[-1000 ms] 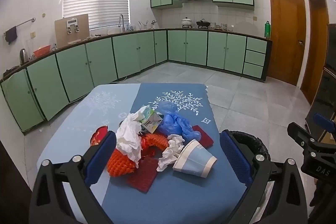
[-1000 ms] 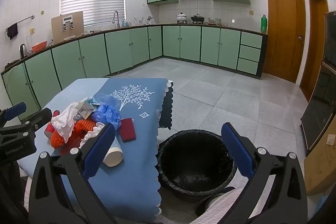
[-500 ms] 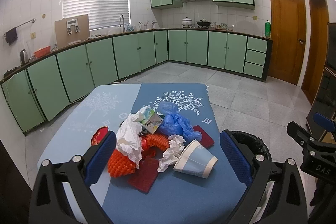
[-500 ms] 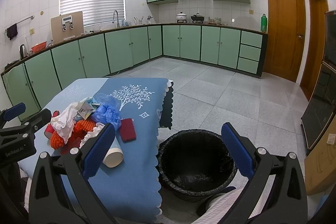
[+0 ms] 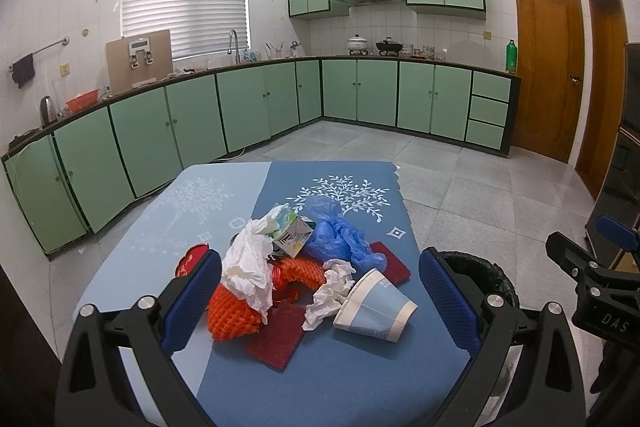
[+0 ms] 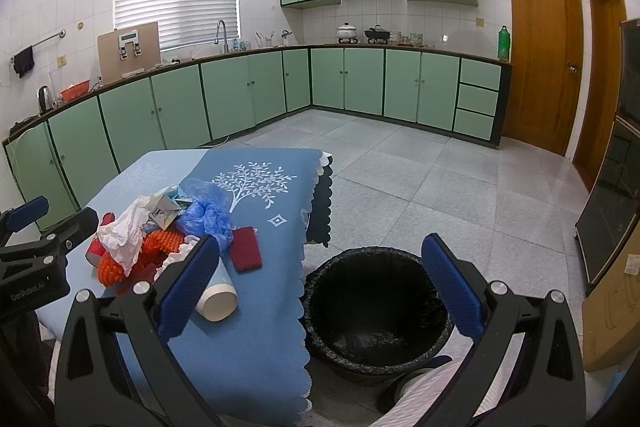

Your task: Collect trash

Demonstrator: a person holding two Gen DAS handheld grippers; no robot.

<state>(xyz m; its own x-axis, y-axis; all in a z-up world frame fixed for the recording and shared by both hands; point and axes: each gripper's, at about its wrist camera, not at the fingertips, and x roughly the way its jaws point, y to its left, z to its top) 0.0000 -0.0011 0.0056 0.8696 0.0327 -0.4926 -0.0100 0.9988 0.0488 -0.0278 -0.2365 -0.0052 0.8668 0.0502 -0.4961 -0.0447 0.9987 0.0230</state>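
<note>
Trash heap dead ahead of the left gripper, bin off the worktop's right edge.

The left gripper hangs over the near edge of the worktop, its jaws spread wide and holding nothing, with the trash pile straight ahead between them. Nearest lies the paper cup on its side, long axis slanting across the jaws, mouth toward the near right corner, touching a crumpled tissue. The right gripper is just as wide open and empty, aimed past the worktop's right edge at the black-lined bin on the floor. I'd judge the left one nearer the pile.
</note>
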